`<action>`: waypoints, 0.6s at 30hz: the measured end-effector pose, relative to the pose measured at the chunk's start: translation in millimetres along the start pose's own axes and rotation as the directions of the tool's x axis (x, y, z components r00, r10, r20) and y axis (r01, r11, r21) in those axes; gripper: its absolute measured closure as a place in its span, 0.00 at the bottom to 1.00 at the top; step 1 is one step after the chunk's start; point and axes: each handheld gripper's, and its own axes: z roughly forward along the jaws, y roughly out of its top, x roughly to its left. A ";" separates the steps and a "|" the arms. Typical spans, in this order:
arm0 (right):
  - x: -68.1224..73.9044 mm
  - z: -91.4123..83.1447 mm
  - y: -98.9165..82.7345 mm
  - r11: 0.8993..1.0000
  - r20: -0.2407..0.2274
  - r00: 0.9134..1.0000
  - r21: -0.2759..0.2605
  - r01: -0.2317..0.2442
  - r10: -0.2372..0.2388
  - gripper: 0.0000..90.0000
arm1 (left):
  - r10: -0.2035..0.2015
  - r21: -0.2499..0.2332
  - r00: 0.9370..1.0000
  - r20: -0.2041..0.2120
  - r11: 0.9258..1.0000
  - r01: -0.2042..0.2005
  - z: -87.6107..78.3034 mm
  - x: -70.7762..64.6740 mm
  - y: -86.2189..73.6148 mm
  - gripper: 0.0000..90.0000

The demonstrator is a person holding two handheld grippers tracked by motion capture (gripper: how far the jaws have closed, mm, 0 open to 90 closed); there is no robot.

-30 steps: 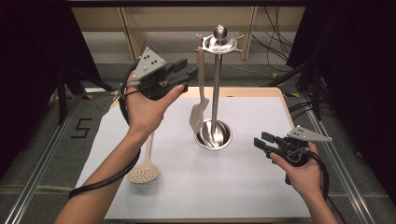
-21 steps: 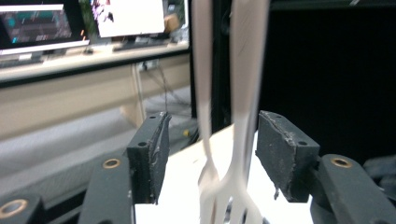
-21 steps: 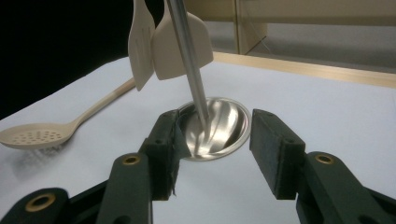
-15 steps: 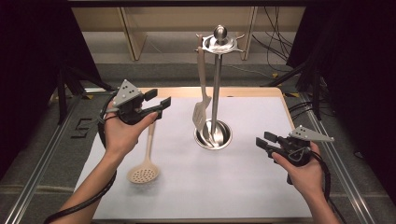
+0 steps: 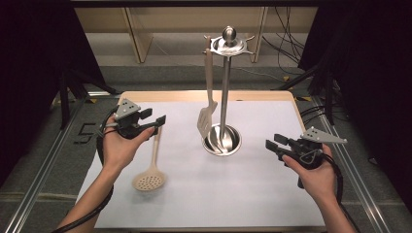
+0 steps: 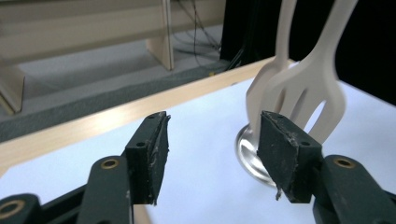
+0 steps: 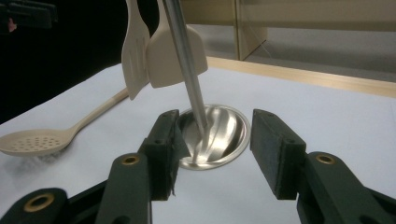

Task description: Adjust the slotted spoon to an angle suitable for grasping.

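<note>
The white-covered table (image 5: 252, 194) carries a steel utensil stand (image 5: 224, 87) with a round dish base, ahead of both grippers and between them. One slotted turner (image 5: 208, 109) already hangs from the stand's top ring, so the step in hand looks like hanging the remaining utensil. That is the perforated spoon (image 5: 151, 174), which lies flat on the table just under and beside the left gripper (image 5: 148, 121), handle running up beneath its jaws, bowl toward the person.

The left gripper is empty with its jaws spread apart. The right gripper (image 5: 276, 144) is likewise parted and empty, held low off to the stand's right, pointing at the base.

The next move probably calls for lowering the left gripper onto the spoon's handle, closing there, then lifting it to a free hook; the hung turner may swing if brushed.

Against the earlier frames, the left gripper has drawn back from the stand's height to low over the spoon; the right gripper has stayed put.
</note>
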 end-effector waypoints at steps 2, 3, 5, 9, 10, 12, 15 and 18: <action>-1.9 0.8 0.1 1.000 -0.012 1.000 -0.003 0.009 -0.009 0.59 | -0.006 0.044 1.000 -0.015 0.999 0.006 2.1 3.7 -3.9 0.49; -2.3 0.9 -0.2 1.000 -0.011 1.000 -0.005 0.010 -0.010 0.59 | -0.010 0.067 1.000 -0.018 0.998 0.011 3.9 5.7 -5.8 0.50; -0.2 -1.0 -0.9 1.000 0.008 1.000 0.007 -0.016 0.016 0.59 | 0.001 0.127 1.000 -0.024 0.992 0.002 7.3 10.9 -9.3 0.52; -0.1 -3.2 -0.8 1.000 0.002 1.000 0.008 -0.017 0.017 0.59 | 0.026 0.283 0.998 -0.054 0.959 -0.010 17.0 19.4 -23.8 0.55; -1.1 -3.5 -0.6 1.000 0.008 1.000 0.007 0.000 0.000 0.59 | 0.030 0.314 0.998 -0.054 0.949 -0.012 18.8 20.2 -28.7 0.56; -0.9 -4.5 0.5 1.000 0.007 1.000 0.007 -0.004 0.004 0.59 | -0.031 0.355 0.997 -0.073 0.933 0.055 22.4 17.0 -39.7 0.60; -1.1 -5.3 0.5 1.000 0.029 1.000 0.009 0.011 -0.011 0.59 | -0.091 0.406 0.990 -0.107 0.905 0.127 26.4 22.6 -51.2 0.71; -1.6 -3.8 -2.2 1.000 0.016 1.000 -0.001 0.021 -0.021 0.60 | -0.023 0.483 0.990 -0.140 0.871 0.088 31.0 36.8 -60.9 0.92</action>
